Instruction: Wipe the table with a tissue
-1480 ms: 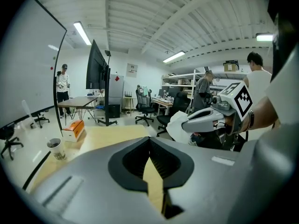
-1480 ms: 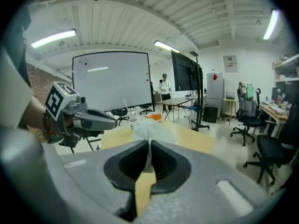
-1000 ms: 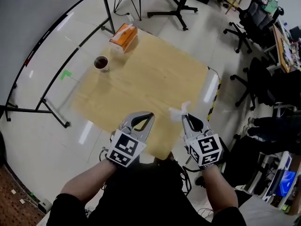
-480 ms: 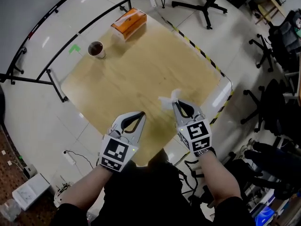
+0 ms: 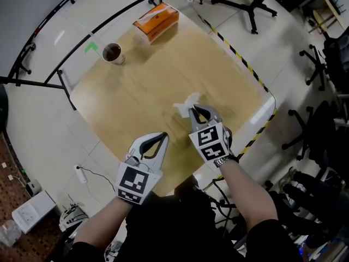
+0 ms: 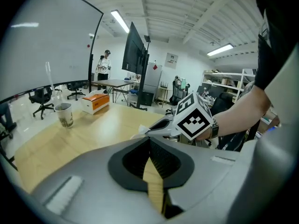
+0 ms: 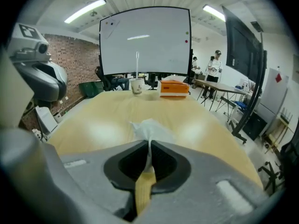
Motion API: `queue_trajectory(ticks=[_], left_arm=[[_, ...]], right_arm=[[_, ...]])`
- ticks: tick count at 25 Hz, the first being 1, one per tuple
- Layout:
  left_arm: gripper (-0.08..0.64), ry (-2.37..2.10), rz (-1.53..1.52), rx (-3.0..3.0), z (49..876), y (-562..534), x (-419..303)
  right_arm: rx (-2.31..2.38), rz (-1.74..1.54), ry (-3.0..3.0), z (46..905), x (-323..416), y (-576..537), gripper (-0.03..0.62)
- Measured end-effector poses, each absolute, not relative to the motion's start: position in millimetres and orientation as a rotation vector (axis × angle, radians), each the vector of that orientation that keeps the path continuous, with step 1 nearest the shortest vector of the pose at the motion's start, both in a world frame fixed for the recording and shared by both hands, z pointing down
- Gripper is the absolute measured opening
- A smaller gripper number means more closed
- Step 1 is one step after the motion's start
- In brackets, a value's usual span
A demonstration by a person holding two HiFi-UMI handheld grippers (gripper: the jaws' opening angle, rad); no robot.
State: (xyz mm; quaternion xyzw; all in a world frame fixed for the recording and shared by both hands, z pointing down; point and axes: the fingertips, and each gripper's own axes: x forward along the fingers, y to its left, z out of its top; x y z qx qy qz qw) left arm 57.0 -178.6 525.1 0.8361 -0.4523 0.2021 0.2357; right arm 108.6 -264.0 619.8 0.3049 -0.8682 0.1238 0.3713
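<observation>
Tissue (image 5: 184,103): pinched in our right gripper (image 5: 194,111) over the table (image 5: 163,64) toward five o'clock, seemingly just clear of the wood; left gripper (image 5: 162,139) clenched empty; we should press flat, then sweep toward eleven o'clock.

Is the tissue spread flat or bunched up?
Bunched up: the tissue pokes out crumpled from the right gripper, whose jaws are shut on it.
</observation>
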Motion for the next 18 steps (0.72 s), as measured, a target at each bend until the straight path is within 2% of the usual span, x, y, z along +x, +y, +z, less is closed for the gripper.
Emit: queue_trajectory(ticks=[7, 18], left_arm=[[0.014, -1.251, 0.550, 2.265, 532, -184, 48], [0.014, -1.228, 0.565, 2.258, 539, -193, 49]], right_arm=[[0.709, 0.272, -2.161, 651, 91, -269, -0.002], [0.690, 0.204, -2.166, 655, 87, -279, -0.002]])
